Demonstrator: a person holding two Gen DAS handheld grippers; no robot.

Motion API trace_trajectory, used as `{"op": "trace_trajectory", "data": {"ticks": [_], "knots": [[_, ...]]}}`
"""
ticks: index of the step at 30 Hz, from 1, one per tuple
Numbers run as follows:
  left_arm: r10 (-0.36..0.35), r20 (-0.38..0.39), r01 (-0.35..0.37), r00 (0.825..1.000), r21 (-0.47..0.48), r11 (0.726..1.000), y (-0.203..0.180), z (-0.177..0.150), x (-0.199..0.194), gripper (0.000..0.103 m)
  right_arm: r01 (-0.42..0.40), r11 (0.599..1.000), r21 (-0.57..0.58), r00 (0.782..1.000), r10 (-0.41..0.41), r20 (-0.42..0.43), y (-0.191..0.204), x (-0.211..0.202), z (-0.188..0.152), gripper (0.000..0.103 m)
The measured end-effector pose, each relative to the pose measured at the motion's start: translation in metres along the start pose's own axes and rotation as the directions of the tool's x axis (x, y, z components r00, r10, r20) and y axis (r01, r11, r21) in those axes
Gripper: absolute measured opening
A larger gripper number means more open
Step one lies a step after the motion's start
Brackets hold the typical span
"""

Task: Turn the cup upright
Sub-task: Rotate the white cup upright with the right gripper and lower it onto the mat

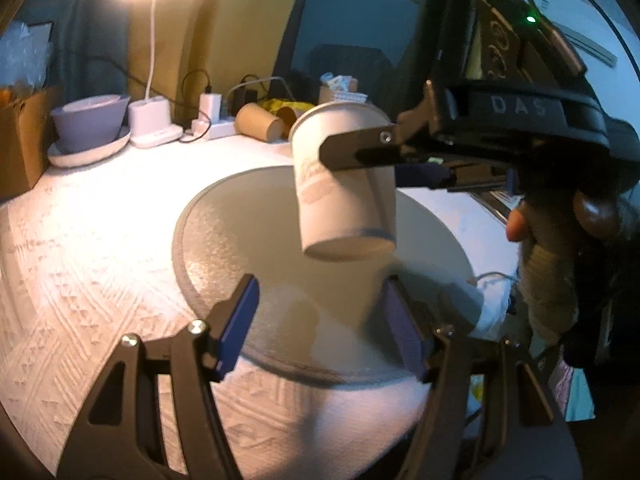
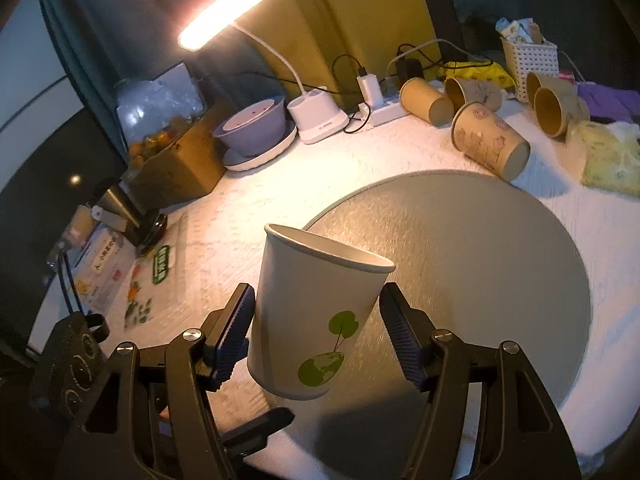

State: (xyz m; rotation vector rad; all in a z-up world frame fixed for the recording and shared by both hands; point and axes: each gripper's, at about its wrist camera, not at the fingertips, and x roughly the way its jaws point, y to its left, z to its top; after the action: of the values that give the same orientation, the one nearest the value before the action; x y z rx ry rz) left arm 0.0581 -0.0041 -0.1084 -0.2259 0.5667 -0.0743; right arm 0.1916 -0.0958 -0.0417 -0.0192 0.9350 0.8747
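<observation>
Now we hold the white paper cup [image 2: 316, 316] between our right gripper's [image 2: 316, 332] fingers, mouth up and slightly tilted, lifted above the round grey mat [image 2: 500, 248] on the counter [image 1: 100, 240]. Our left gripper [image 1: 320, 320] hangs nearby, fingers wide and holding nothing.

The right gripper [image 2: 316, 312] has its fingers pressed on something held aloft, while the left gripper [image 1: 320, 312] hangs below it, jaws spread wide and holding nothing
</observation>
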Motion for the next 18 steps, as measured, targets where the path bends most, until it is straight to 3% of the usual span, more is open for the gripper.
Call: {"op": "trace_trajectory", "data": {"ticks": [8,12,18], "knots": [[0.004,-0.055,-0.01,0.998,-0.11,0.994,0.034,0.013,0.007,0.066,0.116,0.99,-0.08,0.989,-0.108,0.099,0.002,0.01,0.022,0.068],[0.007,-0.082,-0.021,0.997,-0.169,0.985,0.051,0.021,0.009,0.069,0.257,0.953,-0.158,0.957,-0.229,0.179,0.0,0.02,0.024,0.068],[0.019,-0.119,-0.046,0.993,-0.236,0.971,0.07,0.024,0.013,0.075,0.359,0.907,-0.219,0.923,-0.309,0.231,0.001,0.041,0.018,0.068]]}}
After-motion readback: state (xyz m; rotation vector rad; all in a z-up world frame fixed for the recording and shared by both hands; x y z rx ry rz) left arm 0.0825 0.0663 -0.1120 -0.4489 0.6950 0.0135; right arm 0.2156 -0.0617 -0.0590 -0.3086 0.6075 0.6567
